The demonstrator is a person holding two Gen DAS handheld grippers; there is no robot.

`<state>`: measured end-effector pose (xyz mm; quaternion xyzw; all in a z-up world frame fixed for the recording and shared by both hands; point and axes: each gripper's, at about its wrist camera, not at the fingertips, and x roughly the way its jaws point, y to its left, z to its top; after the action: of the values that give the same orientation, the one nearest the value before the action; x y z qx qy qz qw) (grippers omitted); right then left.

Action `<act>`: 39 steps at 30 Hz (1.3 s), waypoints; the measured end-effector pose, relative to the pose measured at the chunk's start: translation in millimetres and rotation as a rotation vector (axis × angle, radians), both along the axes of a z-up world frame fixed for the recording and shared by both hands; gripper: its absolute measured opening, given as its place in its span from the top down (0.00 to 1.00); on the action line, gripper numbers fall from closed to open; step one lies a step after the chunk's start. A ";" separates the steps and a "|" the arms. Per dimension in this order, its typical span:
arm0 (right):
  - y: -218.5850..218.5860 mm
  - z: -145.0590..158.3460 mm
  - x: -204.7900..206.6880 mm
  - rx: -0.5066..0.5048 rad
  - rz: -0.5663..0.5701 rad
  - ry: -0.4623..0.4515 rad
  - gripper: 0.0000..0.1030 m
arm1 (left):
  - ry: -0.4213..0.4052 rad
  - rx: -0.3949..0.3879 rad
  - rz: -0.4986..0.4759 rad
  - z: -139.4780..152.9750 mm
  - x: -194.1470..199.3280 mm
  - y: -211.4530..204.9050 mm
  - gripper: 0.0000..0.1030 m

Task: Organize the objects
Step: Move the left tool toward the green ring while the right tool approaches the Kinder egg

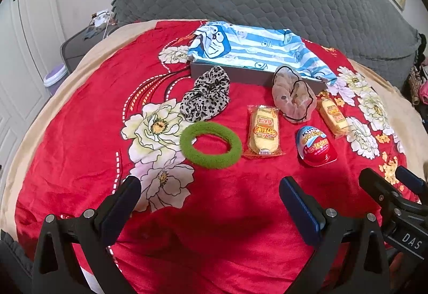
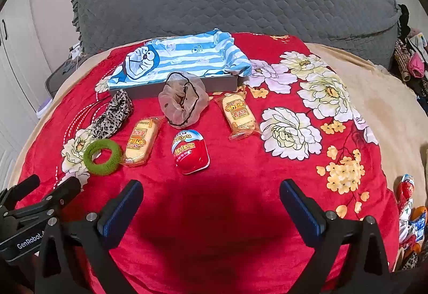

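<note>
Red floral fabric [image 1: 227, 200] is covering the surface, and the loose things are being shown spread over it in front of a grey box [image 1: 240, 77] lined with a blue striped cartoon cloth [image 1: 256, 50]. Probably the box is being kept as the place for collecting them, because it is open and nothing small is seen inside. A leopard scrunchie [image 1: 206, 97] and a sheer beige scrunchie [image 1: 293, 96] are lying just beside its front wall. Nearer, a green hair ring [image 1: 211, 145], two wrapped cakes [image 1: 263, 133] [image 1: 333, 117] and a chocolate egg [image 1: 317, 147] are being left apart from one another, so each can be taken alone. The left gripper [image 1: 210, 203] and the right gripper [image 2: 211, 204] are both being held tilted down above the bare fabric, jaws spread wide, nothing between them. No item is being touched yet; sorting seems not begun.
</note>
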<state>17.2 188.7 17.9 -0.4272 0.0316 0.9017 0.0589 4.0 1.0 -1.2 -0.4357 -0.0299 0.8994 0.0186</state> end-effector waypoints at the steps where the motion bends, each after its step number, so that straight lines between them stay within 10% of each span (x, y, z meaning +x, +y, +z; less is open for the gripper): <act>1: -0.4 0.1 0.2 0.000 0.002 -0.001 0.00 | -0.002 0.002 -0.001 0.0 -0.4 -0.3 0.00; 39: -4.7 58.9 56.0 0.000 0.030 0.084 0.00 | 0.124 -0.028 -0.017 68.6 56.5 -7.6 0.00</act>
<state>73.2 184.0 76.8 -0.3892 0.0276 0.9197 0.0442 60.5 -6.6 67.4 -0.3798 -0.0122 0.9247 0.0219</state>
